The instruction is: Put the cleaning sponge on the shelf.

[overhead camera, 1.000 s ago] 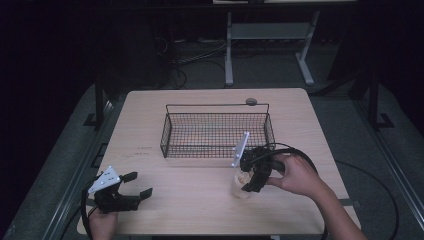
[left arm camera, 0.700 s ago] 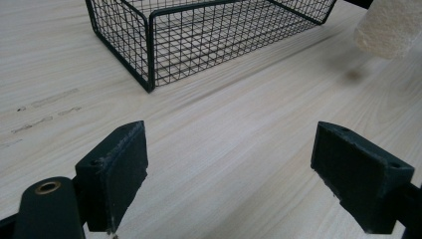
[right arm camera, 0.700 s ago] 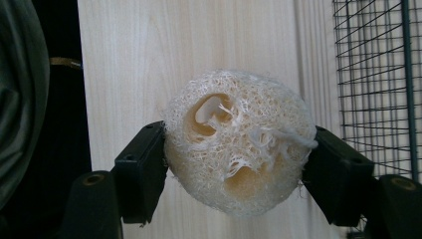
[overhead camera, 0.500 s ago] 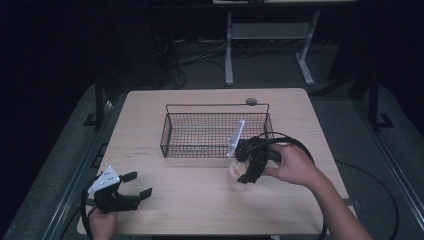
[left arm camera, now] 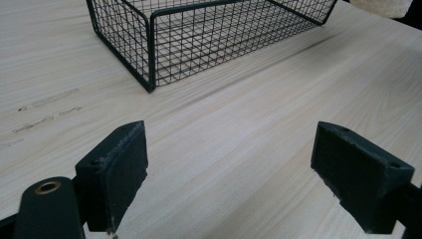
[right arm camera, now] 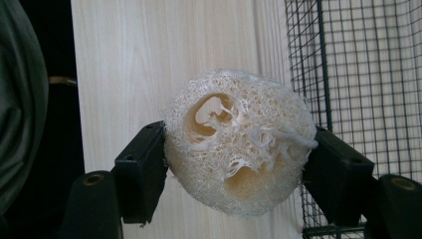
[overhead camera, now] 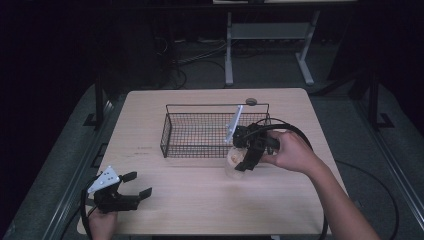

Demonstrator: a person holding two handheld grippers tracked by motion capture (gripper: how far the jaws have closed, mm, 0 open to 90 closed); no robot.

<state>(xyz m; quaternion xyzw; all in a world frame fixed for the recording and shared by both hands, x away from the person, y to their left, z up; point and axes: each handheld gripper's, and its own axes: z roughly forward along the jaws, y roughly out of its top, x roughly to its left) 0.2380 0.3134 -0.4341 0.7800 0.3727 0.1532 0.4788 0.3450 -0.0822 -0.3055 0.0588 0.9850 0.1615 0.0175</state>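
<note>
Pale wooden table (overhead camera: 200, 200); small round disc (overhead camera: 251, 101) near its far edge.

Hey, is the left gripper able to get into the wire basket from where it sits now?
Probably yes. The left gripper is open and holds nothing, bare table lies between it and the wire basket, and the basket's top is open.

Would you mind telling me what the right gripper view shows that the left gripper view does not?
Right gripper view alone: the loofah sponge squeezed between the right gripper fingers, its holes and fibres plain, and the basket's mesh beside it.

Left gripper view alone: the left gripper with fingers wide apart, nothing between them, and a near corner of the basket.

Both: the black wire basket and the pale wooden table.
</note>
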